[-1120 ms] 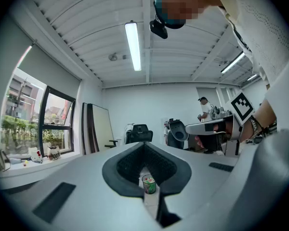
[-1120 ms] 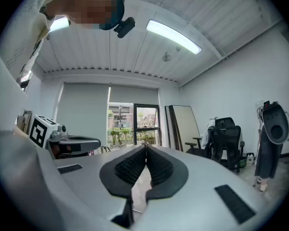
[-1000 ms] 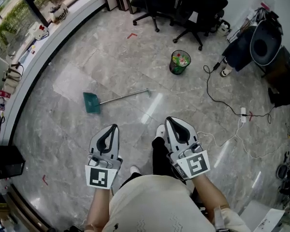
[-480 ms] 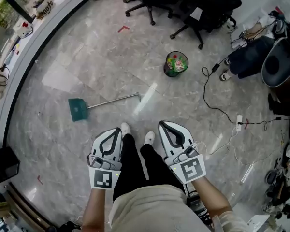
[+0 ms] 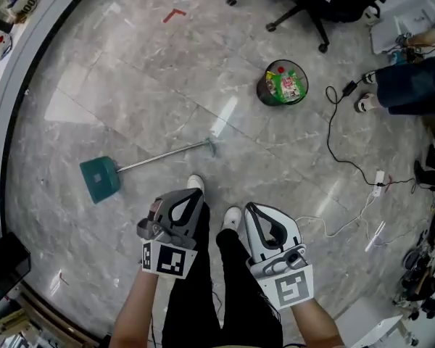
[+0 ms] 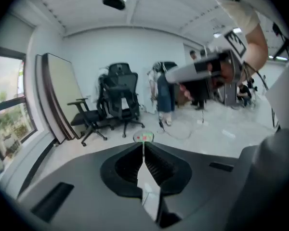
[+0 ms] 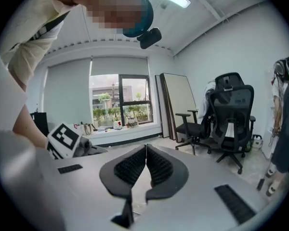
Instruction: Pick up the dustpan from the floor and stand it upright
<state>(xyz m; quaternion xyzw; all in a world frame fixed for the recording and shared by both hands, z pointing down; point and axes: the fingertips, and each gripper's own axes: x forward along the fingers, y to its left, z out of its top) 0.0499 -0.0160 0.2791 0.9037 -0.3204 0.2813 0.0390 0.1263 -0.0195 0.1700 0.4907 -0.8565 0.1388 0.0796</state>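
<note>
While your left gripper [image 5: 193, 196] and right gripper [image 5: 251, 210] are closed on nothing, the dustpan [image 5: 99, 180] lies crosswise ahead-left, its handle tip seemingly nearest your left.

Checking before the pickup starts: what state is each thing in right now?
dustpan: lying flat, untouched
left claw: shut, empty
right claw: shut, empty
bin: upright, partly filled
</note>
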